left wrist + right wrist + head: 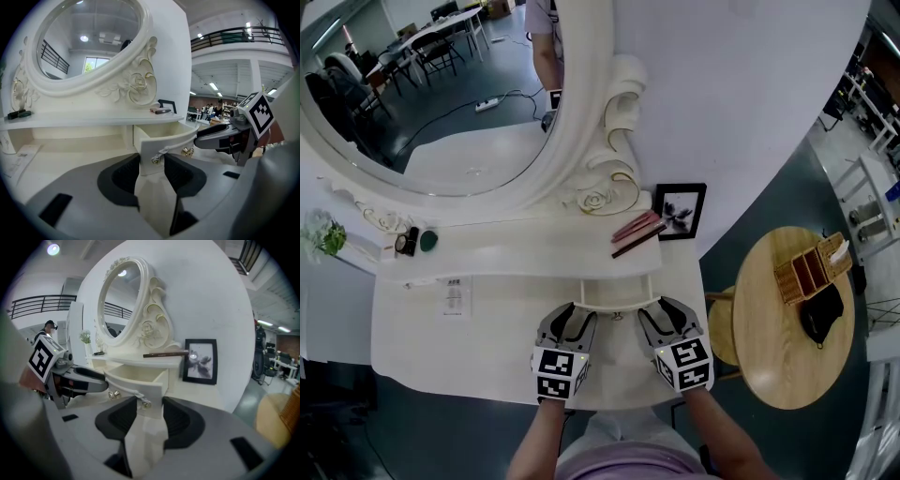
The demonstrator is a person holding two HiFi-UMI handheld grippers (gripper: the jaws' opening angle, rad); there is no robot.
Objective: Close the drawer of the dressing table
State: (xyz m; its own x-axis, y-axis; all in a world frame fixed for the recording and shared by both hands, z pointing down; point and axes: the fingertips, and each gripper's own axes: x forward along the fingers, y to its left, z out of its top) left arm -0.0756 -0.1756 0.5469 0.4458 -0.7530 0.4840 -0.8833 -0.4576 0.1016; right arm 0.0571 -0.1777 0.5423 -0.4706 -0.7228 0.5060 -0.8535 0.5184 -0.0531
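Drawer [617,302] stands pulled out at the middle of the dressing table [487,328]. Left gripper [579,315] and right gripper [654,312] wait half-spread and empty at its front's ends. Push both evenly (no skew), straight toward the far side.

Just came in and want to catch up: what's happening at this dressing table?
A person holds a gripper in each hand at the white dressing table. Its small drawer stands pulled out. The left gripper is at the drawer front's left end, the right gripper at its right end, jaws apart on both. Contact with the front is unclear; the drawer is not yet closed.
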